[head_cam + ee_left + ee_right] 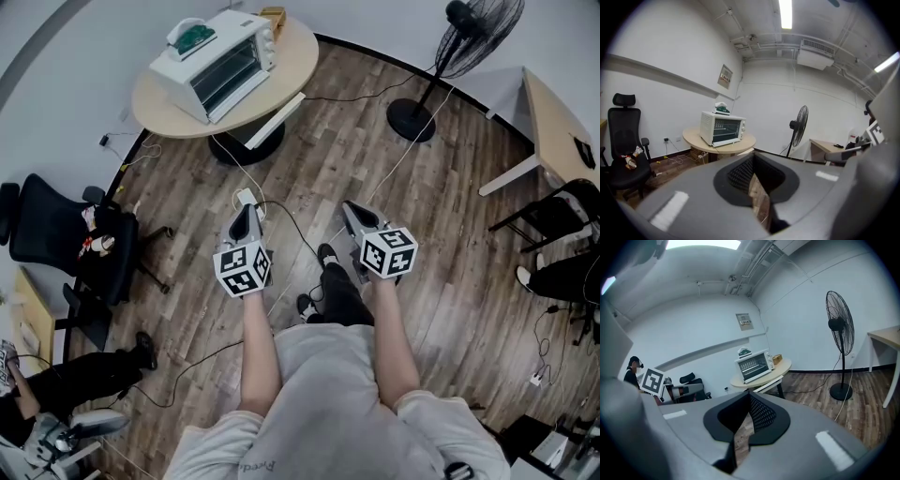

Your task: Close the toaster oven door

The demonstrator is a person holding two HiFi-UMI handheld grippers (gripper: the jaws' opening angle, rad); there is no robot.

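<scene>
A white toaster oven [214, 64] stands on a round wooden table [292, 64] at the far side of the room. Its glass door sits upright against the front and looks shut. The oven also shows small and distant in the left gripper view [723, 128] and in the right gripper view [753, 364]. Both grippers hang over the wooden floor, well short of the table. My left gripper [246, 208] is shut with nothing in it, its jaws together [752, 163]. My right gripper [349, 206] is likewise shut and empty [749, 400].
A pedestal fan [414, 118] stands at the back right and a desk [553, 122] at the right wall. On the left is a black office chair [66, 234]. Cables and a power strip [246, 198] lie on the floor between me and the table. People sit at both sides.
</scene>
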